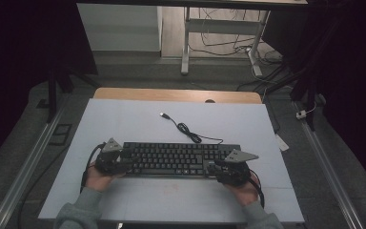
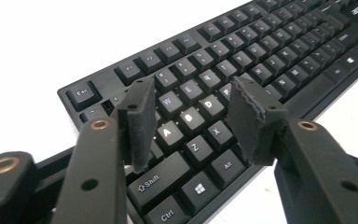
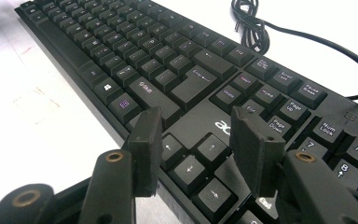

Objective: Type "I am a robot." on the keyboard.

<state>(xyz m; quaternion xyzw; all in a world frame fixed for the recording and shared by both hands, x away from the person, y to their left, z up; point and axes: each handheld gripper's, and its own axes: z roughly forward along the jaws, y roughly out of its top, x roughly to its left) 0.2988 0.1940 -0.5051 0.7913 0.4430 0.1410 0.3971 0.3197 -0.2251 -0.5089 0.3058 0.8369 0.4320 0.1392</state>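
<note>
Flanking the keyboard (image 1: 178,159) lying near the table (image 1: 124,124) front edge, left gripper (image 2: 193,119) and right gripper (image 3: 200,149) hover with fingers open, holding nothing; next, probably, closing on its ends.

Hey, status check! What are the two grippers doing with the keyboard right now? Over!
Left gripper open over letter keys. Right gripper open over arrow keys. Keyboard flat on table, nothing gripped. Its cable behind, clear.

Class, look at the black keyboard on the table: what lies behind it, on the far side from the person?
Behind the keyboard its black cable lies coiled on the white table, ending in a USB plug. Where the cable joins the keyboard cannot be made out.
</note>
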